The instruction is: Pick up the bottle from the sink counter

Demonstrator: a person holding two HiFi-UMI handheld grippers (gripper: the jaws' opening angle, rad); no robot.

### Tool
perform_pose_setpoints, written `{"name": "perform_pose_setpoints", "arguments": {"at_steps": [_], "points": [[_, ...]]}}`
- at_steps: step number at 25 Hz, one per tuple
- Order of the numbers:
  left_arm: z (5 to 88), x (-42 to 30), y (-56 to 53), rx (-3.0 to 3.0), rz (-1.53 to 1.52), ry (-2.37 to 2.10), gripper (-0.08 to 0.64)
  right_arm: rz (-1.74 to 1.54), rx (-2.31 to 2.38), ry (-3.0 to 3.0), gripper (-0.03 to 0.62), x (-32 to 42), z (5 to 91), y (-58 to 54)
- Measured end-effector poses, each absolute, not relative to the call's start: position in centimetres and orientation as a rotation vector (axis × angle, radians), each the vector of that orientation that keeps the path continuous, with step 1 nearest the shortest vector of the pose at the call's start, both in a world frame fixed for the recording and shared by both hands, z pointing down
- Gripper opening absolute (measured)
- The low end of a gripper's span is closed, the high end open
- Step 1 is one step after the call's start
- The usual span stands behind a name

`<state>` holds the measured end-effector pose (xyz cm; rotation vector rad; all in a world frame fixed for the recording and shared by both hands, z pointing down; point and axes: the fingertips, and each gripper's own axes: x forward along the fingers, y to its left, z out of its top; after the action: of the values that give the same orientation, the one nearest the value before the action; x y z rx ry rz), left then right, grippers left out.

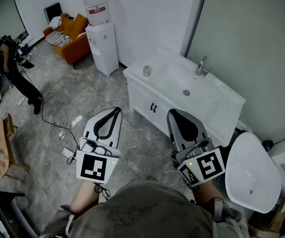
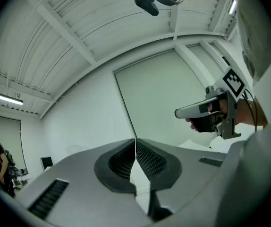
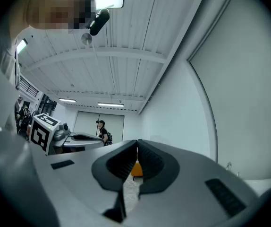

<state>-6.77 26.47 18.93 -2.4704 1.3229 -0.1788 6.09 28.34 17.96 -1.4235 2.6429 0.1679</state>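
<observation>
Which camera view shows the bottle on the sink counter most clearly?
The head view: the bottle stands in plain sight on the sink counter. Both gripper views face walls and ceiling and show no bottle.

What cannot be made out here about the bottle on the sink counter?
- Small pale bottle on the white sink counter: in the head view it is too small to tell its cap, label or contents.
- Same bottle: not seen in either gripper view. The shut left hand-held gripper and right hand-held gripper face walls and ceiling.
- White cabinet front: in the head view it is partly hidden behind the right hand-held gripper.
</observation>
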Motion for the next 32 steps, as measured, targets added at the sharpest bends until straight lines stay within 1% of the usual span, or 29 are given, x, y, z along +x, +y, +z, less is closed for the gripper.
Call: {"name": "perform_pose_setpoints", "arguments": {"at_steps": [9, 19, 32], "points": [[19.4, -6.4, 26.2, -2.474, -0.195, 1.328, 0.018, 0.109, -1.408, 2.606, 0.031, 6.9, 18.2, 27.8], [20.1, -7.6, 26.0, -2.477, -0.211, 1.346, 0.018, 0.107, -1.390, 2.623, 0.031, 5.8, 18.9, 27.5], [20.5, -12.2, 26.8, -2.492, -0.157, 1.346, 0.018, 0.065, -1.385, 2.628, 0.031, 1.6, 19.8, 27.9]]}}
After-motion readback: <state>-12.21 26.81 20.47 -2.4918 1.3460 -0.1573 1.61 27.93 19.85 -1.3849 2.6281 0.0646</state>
